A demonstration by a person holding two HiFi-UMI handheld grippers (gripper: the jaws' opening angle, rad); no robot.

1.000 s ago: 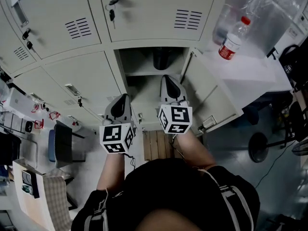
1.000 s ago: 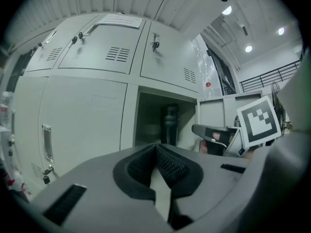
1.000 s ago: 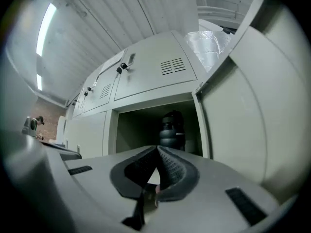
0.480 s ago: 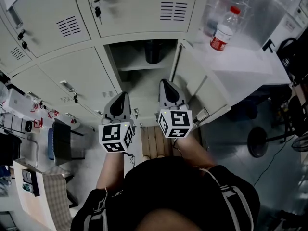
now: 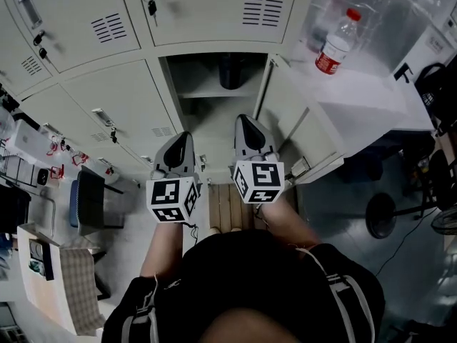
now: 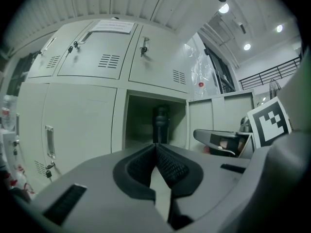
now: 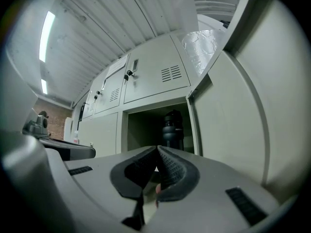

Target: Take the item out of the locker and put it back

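Head view: compared with a second ago the locker (image 5: 168, 91) opening has slid a little higher in frame, while the left gripper (image 5: 183, 137) and right gripper (image 5: 243, 118) sit about where they were, just below it. The dark bottle (image 5: 230, 70) stands on the shelf inside, mostly lost in shadow. The open door (image 5: 289, 113) hangs right of the right gripper, and there's a plastic bottle (image 5: 335, 48) on the worktop (image 5: 357, 91) beyond. Left gripper view: jaws pressed together, empty, covering the bottle's base. Right gripper view: jaws closed too, with nothing between them, bottle upright ahead, well apart from them.
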